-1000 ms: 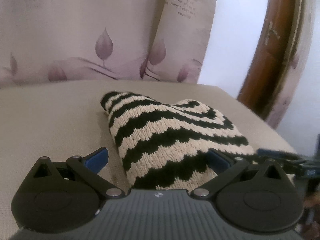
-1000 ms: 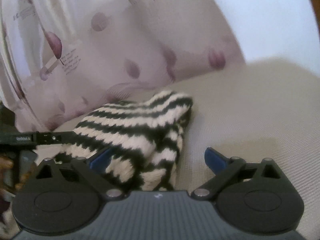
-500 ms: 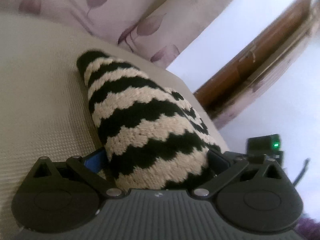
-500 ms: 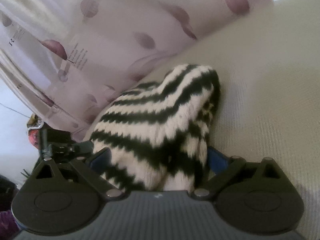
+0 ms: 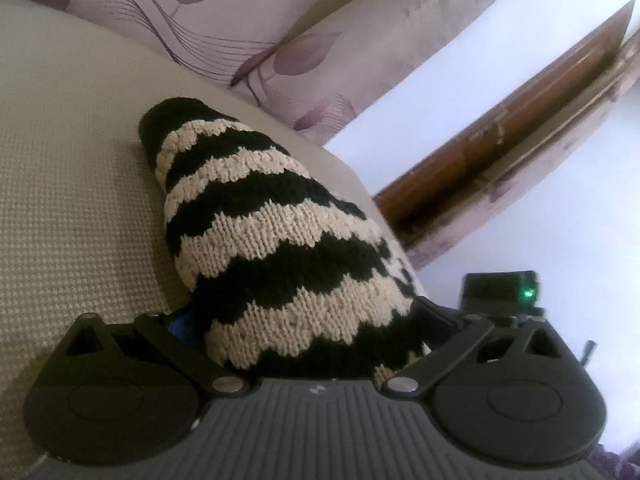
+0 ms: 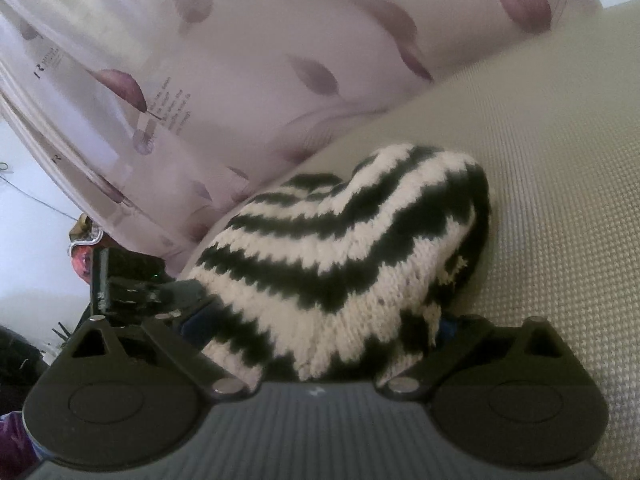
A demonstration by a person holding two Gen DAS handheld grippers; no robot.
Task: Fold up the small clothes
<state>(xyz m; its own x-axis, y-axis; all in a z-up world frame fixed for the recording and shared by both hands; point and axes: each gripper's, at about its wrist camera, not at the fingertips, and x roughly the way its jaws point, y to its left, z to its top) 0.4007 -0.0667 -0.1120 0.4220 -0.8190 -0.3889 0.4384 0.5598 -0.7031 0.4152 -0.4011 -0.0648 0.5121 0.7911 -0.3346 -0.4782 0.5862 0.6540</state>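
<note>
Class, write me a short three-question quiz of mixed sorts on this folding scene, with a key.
1. True or false: the striped knit garment lies on a beige cushion.
2. The garment's stripes are: A red and white; B black and cream; C blue and grey.
3. Fill in: the garment bulges between the fingers of the left hand-held gripper and of the ____ hand-held gripper.

Key: 1 true; 2 B; 3 right.

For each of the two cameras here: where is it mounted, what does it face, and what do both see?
Left wrist: on the left gripper, facing along its closing jaws, striped knit between them; curtain and wooden door behind.
Right wrist: on the right gripper, facing the same knit on the beige cushion.
Shared: knit, cushion, curtain.
</note>
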